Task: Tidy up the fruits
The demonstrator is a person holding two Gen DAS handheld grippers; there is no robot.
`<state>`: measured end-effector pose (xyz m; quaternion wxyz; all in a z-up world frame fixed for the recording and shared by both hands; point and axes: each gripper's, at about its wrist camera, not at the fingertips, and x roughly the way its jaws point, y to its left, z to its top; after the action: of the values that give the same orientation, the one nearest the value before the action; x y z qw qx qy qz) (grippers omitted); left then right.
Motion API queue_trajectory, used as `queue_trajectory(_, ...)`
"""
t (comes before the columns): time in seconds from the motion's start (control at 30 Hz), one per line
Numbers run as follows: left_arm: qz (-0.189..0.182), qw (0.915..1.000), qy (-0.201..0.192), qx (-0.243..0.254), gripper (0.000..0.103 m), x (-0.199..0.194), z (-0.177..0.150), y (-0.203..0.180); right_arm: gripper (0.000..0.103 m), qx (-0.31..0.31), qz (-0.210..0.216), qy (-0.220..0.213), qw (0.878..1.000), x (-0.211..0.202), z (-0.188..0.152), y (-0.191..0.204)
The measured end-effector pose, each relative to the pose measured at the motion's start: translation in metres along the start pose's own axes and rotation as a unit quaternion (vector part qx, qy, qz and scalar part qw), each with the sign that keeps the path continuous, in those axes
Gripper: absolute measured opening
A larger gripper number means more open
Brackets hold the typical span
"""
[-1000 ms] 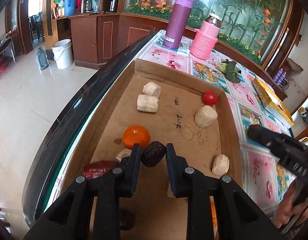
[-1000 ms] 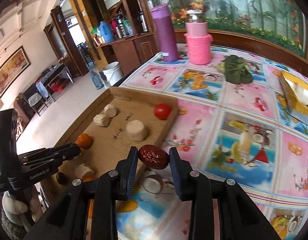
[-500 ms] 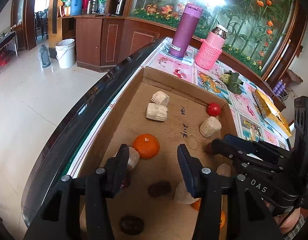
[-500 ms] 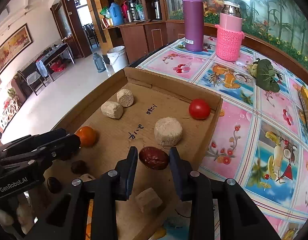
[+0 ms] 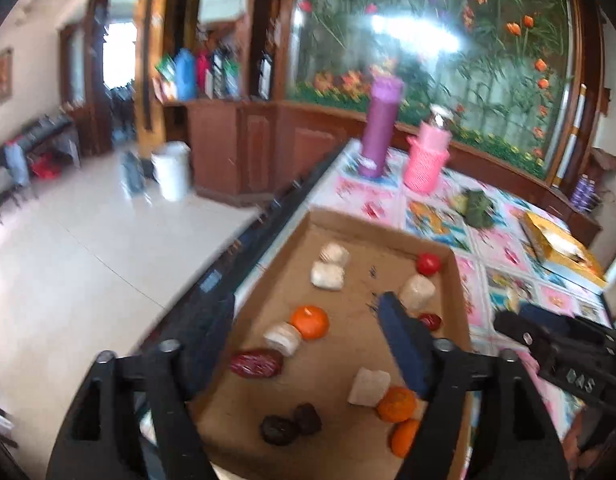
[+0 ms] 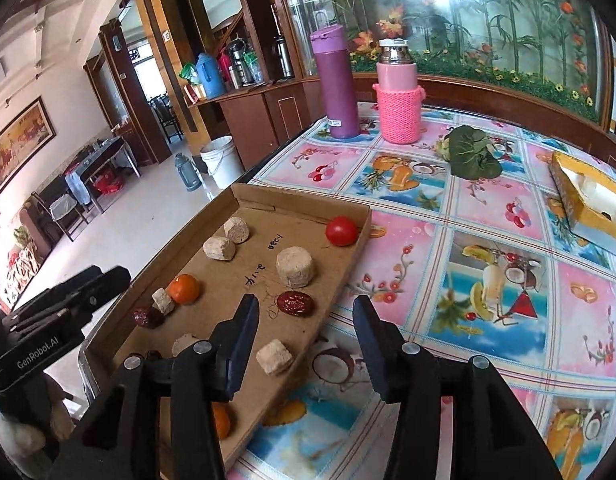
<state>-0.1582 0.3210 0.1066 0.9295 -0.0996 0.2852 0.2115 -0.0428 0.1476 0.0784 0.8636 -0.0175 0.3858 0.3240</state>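
Right wrist view: right gripper (image 6: 304,320) jaws opening, nothing pinched; red date (image 6: 294,303) lies just ahead in the cardboard tray (image 6: 300,204), tablecloth (image 6: 488,240) bare rightward. Left wrist view alone shows dark dates (image 5: 290,426) below the opening, empty left gripper (image 5: 304,340).

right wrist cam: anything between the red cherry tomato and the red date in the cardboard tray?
Yes, in the right wrist view a round beige biscuit-like puck lies between the red cherry tomato and the wrinkled red date, apart from both.

Matte black plastic left gripper (image 5: 304,344): wedge-shaped fingers, silver round screws, white "GenRobot.AI" lettering on side. Matching black right gripper (image 6: 306,338): same silver screws, raised "DAS" marking on body.
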Motion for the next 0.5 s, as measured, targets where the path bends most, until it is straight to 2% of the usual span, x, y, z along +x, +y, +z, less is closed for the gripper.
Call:
queue_trajectory(0.03, 0.025, 0.9994, -0.024, -0.002, 0.096, -0.01, 0.001, -0.001, 0.056, 0.0, -0.003, -0.003, 1.0, -0.005, -0.003, 0.0)
queue_trajectory(0.1, 0.06, 0.9957, -0.069, -0.009, 0.103, -0.031, 0.001, -0.002, 0.057, -0.002, -0.007, -0.01, 1.0, -0.015, -0.012, 0.002)
queue_trajectory(0.2, 0.089, 0.9897, -0.11, -0.024, 0.103, -0.051, -0.007, -0.001, 0.062, 0.0, -0.012, -0.02, 1.0, -0.029, -0.025, 0.004)
queue_trajectory(0.27, 0.112, 0.9875, -0.109, -0.022, 0.103, -0.052, -0.009, -0.002, 0.063, 0.003, -0.009, -0.02, 1.0, -0.035, -0.034, 0.006)
queue_trajectory(0.33, 0.126, 0.9876, -0.092, -0.014, 0.103, -0.046, -0.011, -0.004, 0.063, 0.002, -0.009, -0.018, 1.0, -0.039, -0.044, 0.009)
queue_trajectory(0.5, 0.108, 0.9935, -0.028, -0.02, 0.103, -0.032, -0.021, -0.003, 0.066, -0.011, -0.023, -0.015, 1.0, -0.044, -0.063, 0.018)
